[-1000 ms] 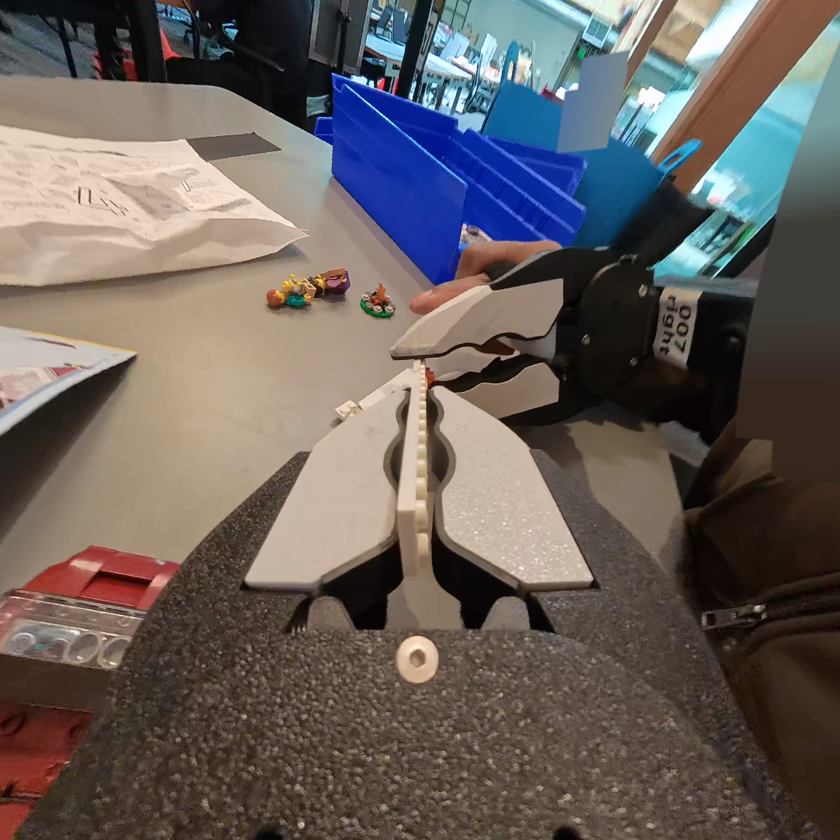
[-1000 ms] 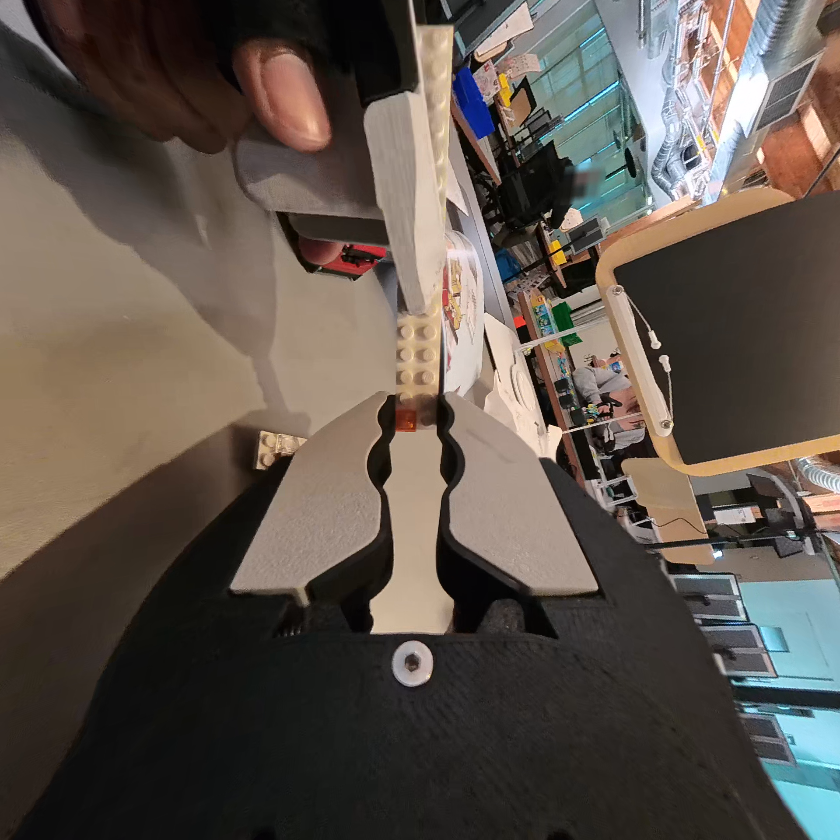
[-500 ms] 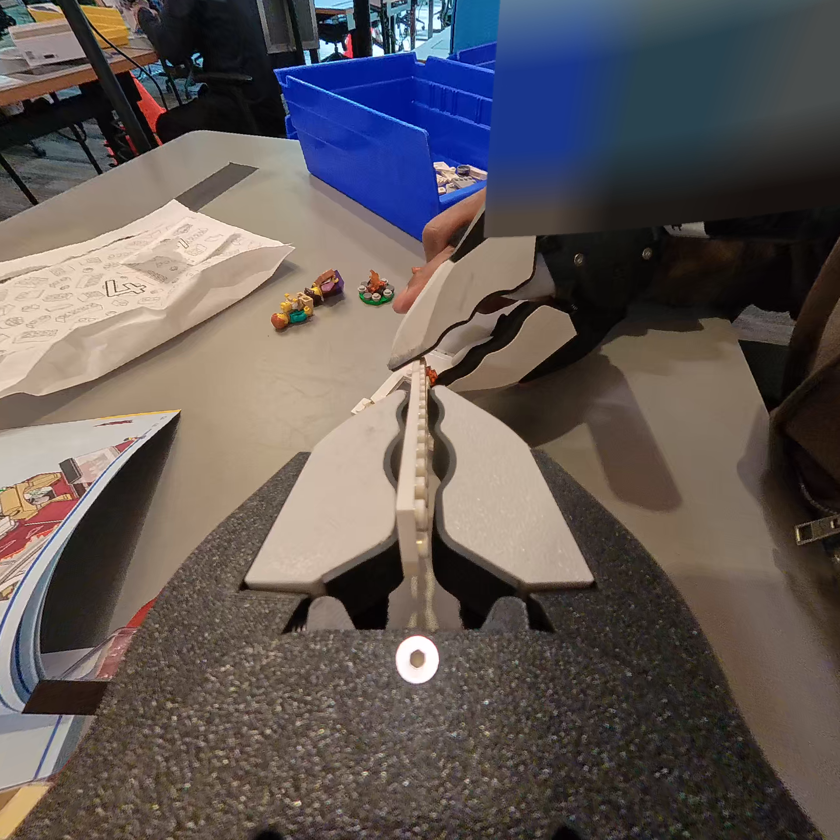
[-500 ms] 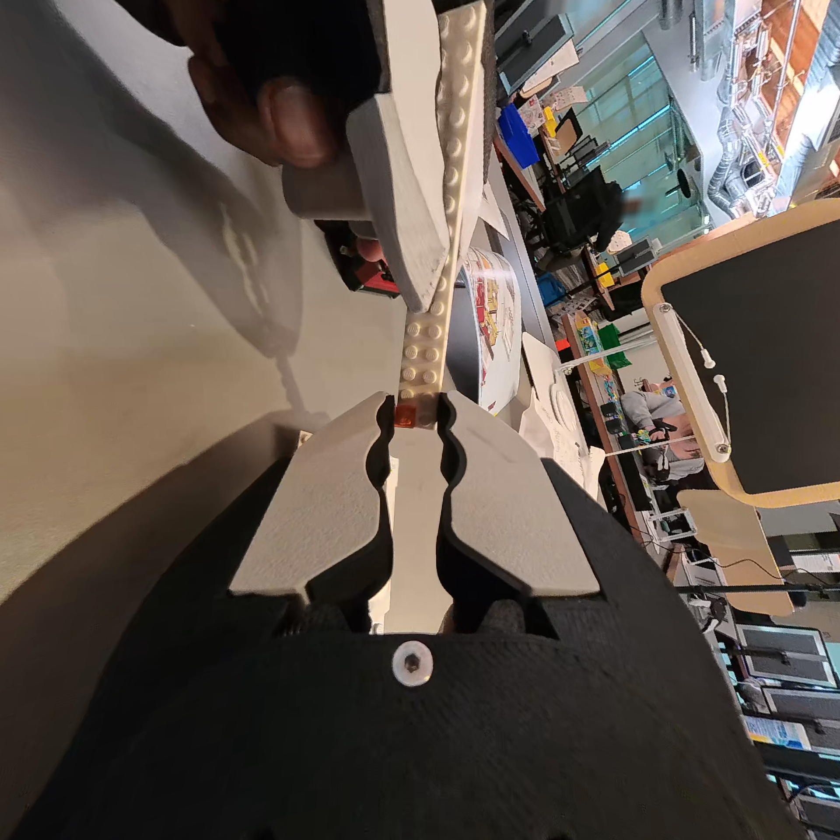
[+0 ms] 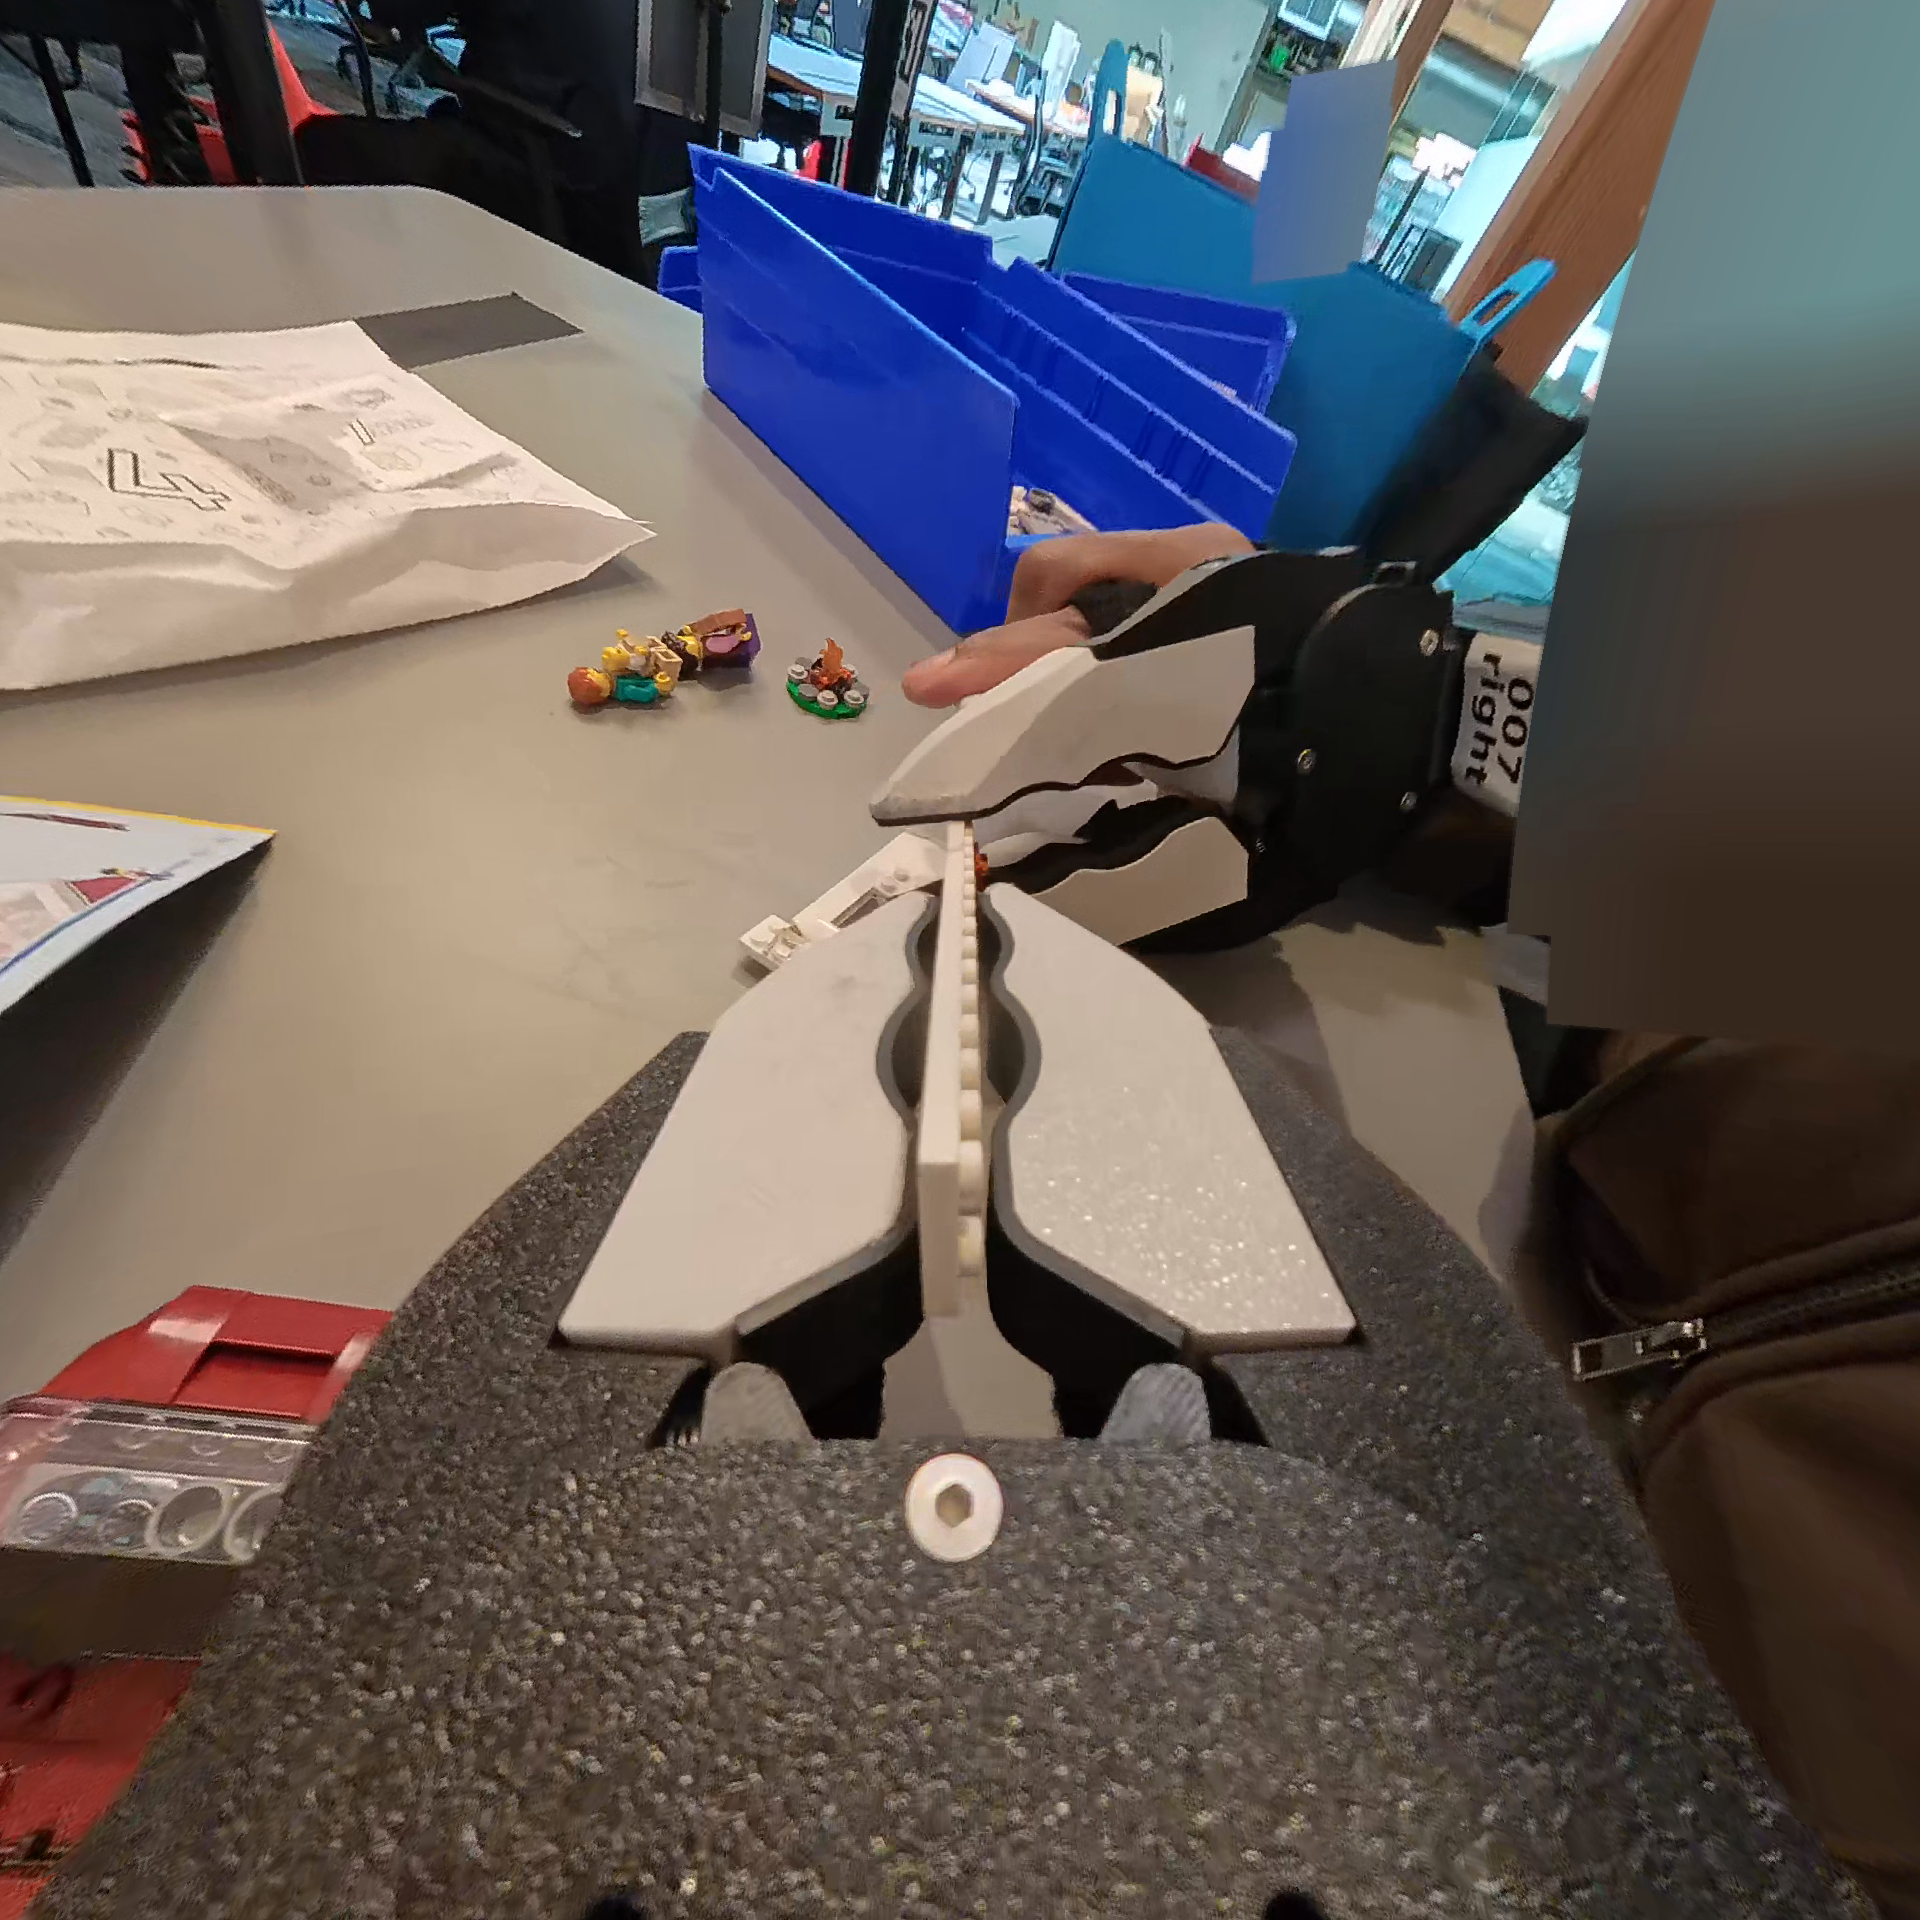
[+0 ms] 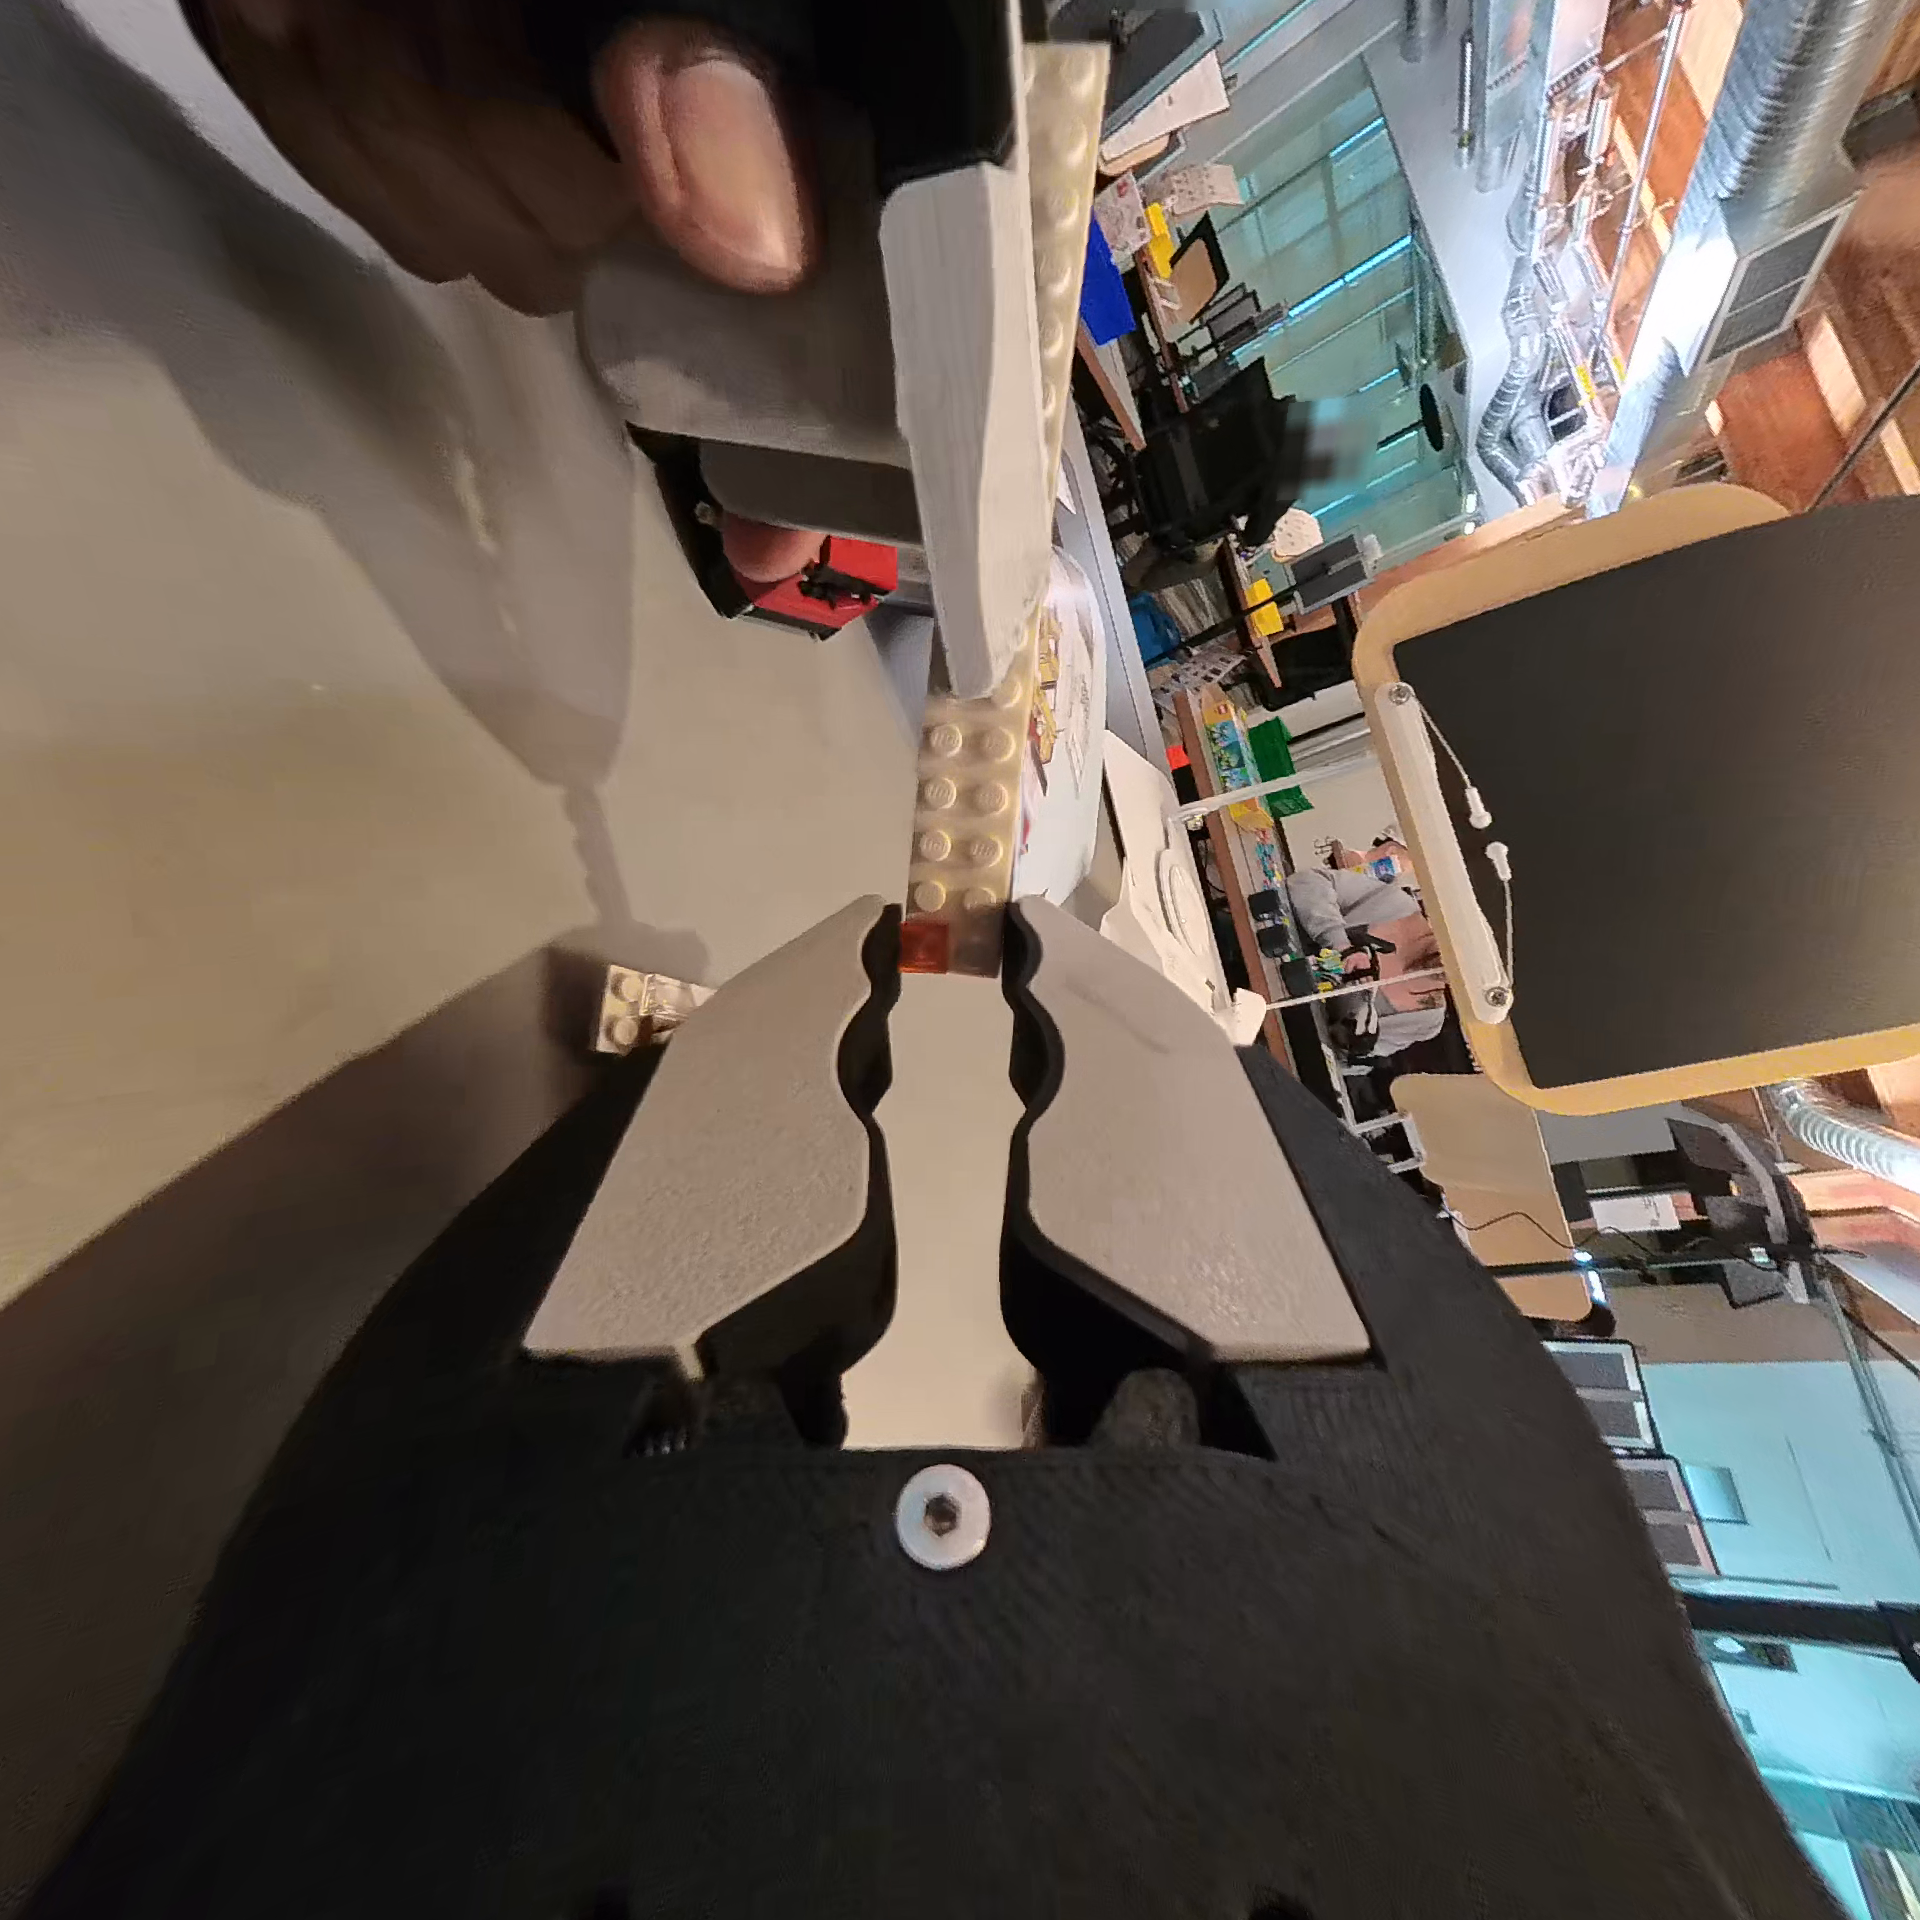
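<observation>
My left gripper is shut on a long white studded plate, held edge-up above the grey table. The plate's far end sticks out past the fingertips. My right gripper comes in from the right and meets that end. In the right wrist view my right gripper is shut on a small orange and clear piece that sits against the end of the white plate. The left gripper and a person's hand show above it.
A small white piece lies on the table just left of the fingertips. Minifigures and a green round piece lie farther off. Blue bins stand behind, a white paper bag and a booklet lie left, and a red box sits near left. The tips of both grippers are at nearly the same place.
Both grasps stay as they were. The two grippers swung together with the plate half a second ago and have come back to about the earlier pose.
</observation>
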Tool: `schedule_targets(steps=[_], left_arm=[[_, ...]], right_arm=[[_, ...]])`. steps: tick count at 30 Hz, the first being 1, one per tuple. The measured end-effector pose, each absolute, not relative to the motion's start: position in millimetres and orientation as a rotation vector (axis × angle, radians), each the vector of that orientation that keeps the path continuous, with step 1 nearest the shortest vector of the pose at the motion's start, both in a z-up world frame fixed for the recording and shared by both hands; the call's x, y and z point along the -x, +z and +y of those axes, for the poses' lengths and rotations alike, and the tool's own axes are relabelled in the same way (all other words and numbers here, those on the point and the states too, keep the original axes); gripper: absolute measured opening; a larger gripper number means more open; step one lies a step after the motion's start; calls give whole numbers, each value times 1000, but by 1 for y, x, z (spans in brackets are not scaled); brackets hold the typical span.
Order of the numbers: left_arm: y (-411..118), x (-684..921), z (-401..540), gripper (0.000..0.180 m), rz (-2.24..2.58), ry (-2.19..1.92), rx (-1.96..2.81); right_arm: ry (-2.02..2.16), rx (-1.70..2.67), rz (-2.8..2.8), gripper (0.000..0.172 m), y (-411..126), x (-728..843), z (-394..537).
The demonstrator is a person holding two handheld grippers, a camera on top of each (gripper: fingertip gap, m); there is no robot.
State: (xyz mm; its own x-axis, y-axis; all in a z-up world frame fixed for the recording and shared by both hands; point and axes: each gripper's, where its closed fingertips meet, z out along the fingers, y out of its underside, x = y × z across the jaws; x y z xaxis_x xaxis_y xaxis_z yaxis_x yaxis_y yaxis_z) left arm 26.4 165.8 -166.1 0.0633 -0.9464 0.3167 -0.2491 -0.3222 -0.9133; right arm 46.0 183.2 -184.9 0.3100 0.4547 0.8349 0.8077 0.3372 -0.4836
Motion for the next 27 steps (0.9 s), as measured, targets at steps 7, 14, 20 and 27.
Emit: schedule_targets(steps=[7, 14, 20, 27], left_arm=[[-170, -34, 165, 11, 1137, -1358, 1679], [-163, -34, 165, 5, 1112, -1365, 1645], [-159, -33, 164, 5, 1112, -1364, 1616], [-163, -38, 164, 20, 1103, -1339, 1640]], right_arm=[[-376, 1311, -1312, 18, -185, -42, 183], [-363, 1312, -1273, 18, -180, -41, 183], [-375, 1324, -1259, 17, -177, -42, 183], [-412, 1360, -1233, 17, -178, -47, 189]])
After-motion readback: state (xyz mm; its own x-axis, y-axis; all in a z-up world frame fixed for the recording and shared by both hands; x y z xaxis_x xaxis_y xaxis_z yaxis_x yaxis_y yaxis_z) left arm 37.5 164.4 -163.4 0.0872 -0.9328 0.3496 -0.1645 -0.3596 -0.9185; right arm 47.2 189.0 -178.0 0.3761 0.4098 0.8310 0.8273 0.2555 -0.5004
